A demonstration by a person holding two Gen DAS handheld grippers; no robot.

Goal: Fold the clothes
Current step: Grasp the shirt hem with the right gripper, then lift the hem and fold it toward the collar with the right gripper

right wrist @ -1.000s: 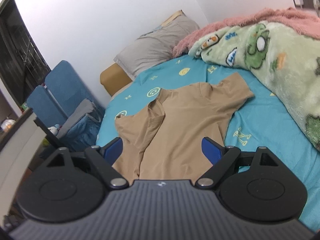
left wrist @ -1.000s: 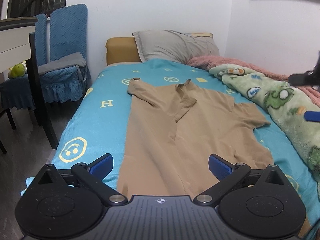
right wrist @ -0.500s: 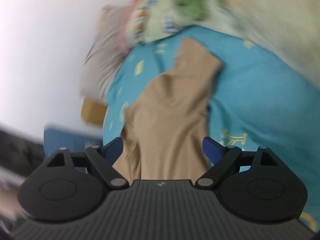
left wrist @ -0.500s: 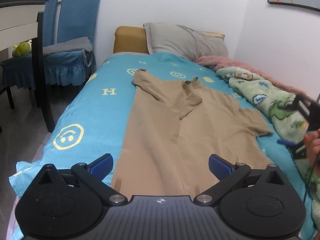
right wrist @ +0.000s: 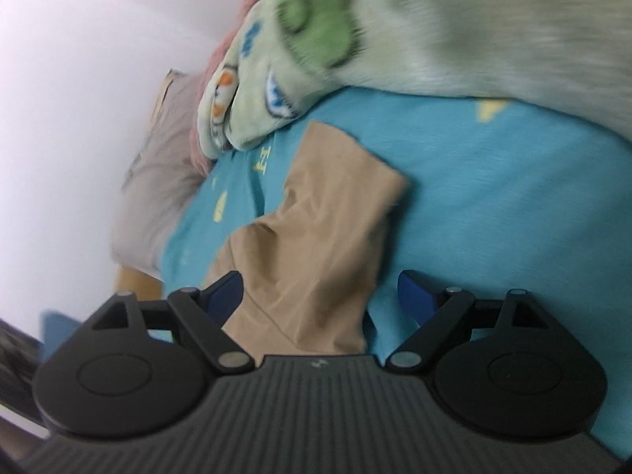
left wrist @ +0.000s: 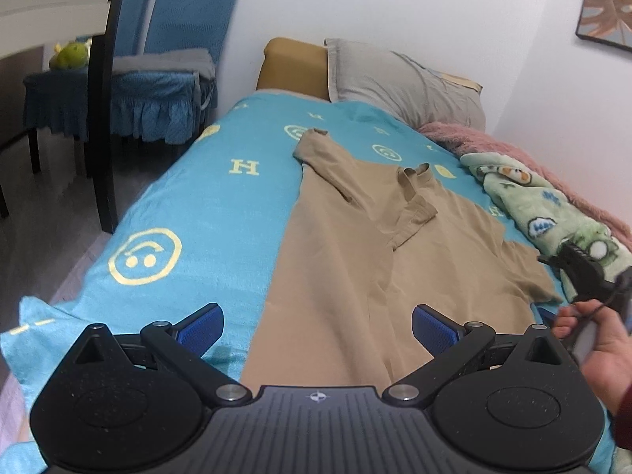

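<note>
I see the tan shirt (left wrist: 355,245) lying spread on the blue bedsheet (left wrist: 205,213), collar toward the grey pillow (left wrist: 399,79), one side already folded over the middle. My left gripper (left wrist: 318,326) hovers above the shirt's hem with its jaws wide apart, holding nothing. My right gripper (right wrist: 320,290), also spread and empty, sits over the shirt's right sleeve (right wrist: 335,197) beside the green blanket (right wrist: 316,59); that view is motion-blurred.
</note>
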